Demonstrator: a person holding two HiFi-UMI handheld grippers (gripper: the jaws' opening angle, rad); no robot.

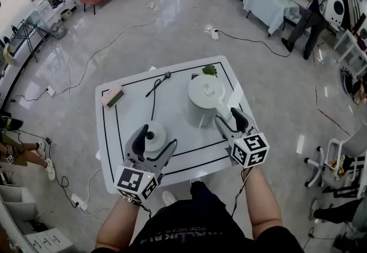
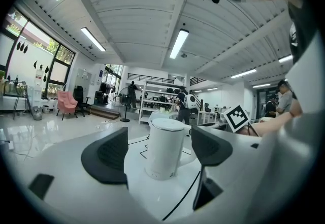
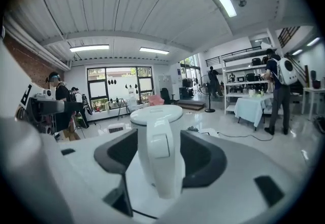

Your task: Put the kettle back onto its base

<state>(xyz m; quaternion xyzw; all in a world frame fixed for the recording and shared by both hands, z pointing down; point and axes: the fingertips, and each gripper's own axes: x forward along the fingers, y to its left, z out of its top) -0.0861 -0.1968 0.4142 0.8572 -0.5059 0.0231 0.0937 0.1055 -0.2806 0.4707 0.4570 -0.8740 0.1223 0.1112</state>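
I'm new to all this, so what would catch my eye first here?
A white kettle stands on the white table, its handle between the open jaws of the right gripper. Its round base lies apart, nearer the person, by the open left gripper.

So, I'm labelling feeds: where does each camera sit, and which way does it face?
Head view: head-mounted, looking steeply down at the table; forearms, left gripper, right gripper show.
Left gripper view: on that gripper, facing the kettle; open jaws show.
Right gripper view: on that gripper, facing kettle's handle between its jaws.
Shared: kettle.
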